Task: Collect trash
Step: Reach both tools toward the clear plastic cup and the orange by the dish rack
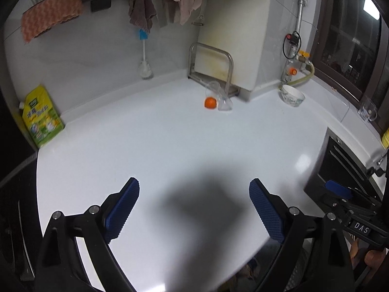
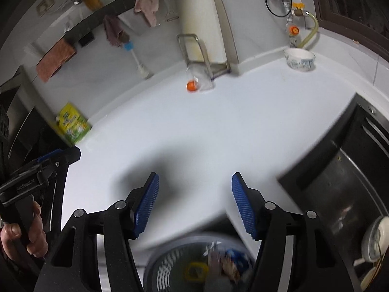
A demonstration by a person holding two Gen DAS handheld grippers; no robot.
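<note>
Trash, a clear bottle [image 1: 220, 96] with orange cap [image 1: 210, 103], lies at twelve o'clock on the counter [image 1: 170, 141]. Both tools, left [image 1: 194, 209] and right [image 2: 195, 203], gape wide and empty; reach forward, straddle the bottle's body, close gently.

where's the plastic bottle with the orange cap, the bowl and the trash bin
plastic bottle [image 1: 222, 97], left wrist view, clear body
bowl [image 2: 299, 59], right wrist view, outer wall
trash bin [image 2: 167, 271], right wrist view, slatted wall

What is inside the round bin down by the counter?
The bin, seen from the right wrist, holds trash: something yellow, something blue and crinkly wrappers. It is blurry, and the gripper's fingers hide the bin's sides.
</note>
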